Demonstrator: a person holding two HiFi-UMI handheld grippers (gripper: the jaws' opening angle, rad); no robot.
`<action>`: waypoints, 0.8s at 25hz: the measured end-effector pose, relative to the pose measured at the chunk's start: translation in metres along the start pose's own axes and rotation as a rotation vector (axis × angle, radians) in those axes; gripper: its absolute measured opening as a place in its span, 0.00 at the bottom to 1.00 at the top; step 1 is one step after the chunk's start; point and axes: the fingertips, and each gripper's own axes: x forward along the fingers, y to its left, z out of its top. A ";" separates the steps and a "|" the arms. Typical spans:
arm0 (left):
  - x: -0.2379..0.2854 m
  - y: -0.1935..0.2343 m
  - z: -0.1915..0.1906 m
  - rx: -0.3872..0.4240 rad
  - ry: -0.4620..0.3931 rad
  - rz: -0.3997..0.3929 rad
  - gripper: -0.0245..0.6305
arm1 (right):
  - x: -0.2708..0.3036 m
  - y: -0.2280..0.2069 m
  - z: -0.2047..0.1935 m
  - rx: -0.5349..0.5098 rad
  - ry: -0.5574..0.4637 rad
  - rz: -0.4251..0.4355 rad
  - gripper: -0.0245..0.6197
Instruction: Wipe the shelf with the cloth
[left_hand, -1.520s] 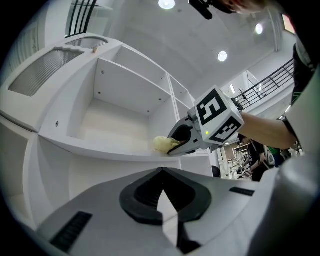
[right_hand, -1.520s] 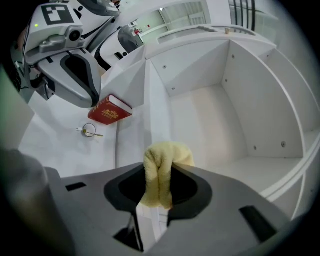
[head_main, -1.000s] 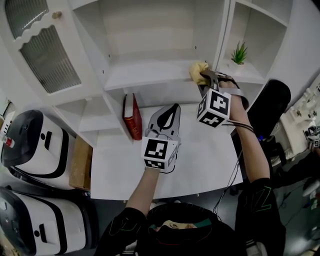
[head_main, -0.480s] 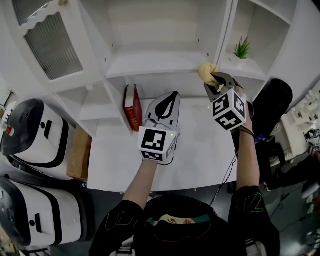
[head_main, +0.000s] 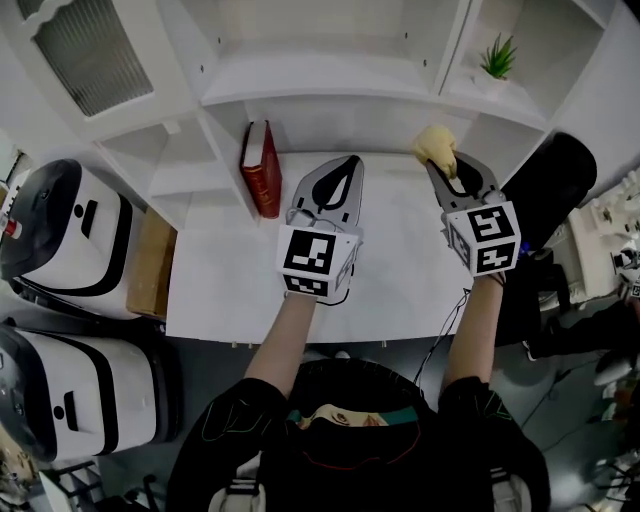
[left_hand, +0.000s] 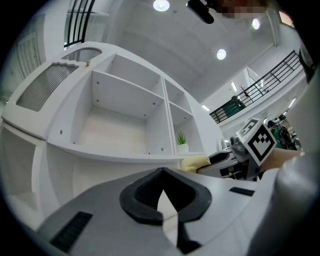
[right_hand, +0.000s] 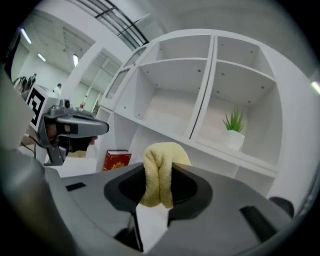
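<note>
A folded yellow cloth (right_hand: 159, 172) is pinched in my right gripper (head_main: 445, 168), whose jaws are shut on it; the cloth (head_main: 436, 146) sticks out toward the white shelf unit. The gripper hangs over the white table, below and in front of the middle shelf board (head_main: 330, 88). In the left gripper view the cloth (left_hand: 194, 162) shows at the right. My left gripper (head_main: 345, 165) hovers over the table's middle with its jaws shut and nothing between them; its tips (left_hand: 161, 172) point at the shelf (left_hand: 120, 150).
A red book (head_main: 262, 168) stands upright on the table at the left under the shelf. A small potted plant (head_main: 497, 60) sits in the right compartment. White appliances (head_main: 60, 245) stand at the far left, a black chair (head_main: 555, 170) at the right.
My right gripper has pulled back from the shelf edge and down toward the table with the cloth still in it. The left gripper stays roughly in place.
</note>
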 end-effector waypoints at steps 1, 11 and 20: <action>-0.002 0.000 -0.006 -0.008 0.016 0.013 0.03 | -0.002 0.002 -0.007 0.050 -0.014 0.001 0.22; -0.028 -0.004 -0.071 -0.017 0.158 0.127 0.03 | -0.022 0.035 -0.068 0.437 -0.078 0.082 0.22; -0.053 -0.027 -0.123 -0.060 0.193 0.199 0.03 | -0.032 0.052 -0.132 0.507 -0.054 -0.014 0.22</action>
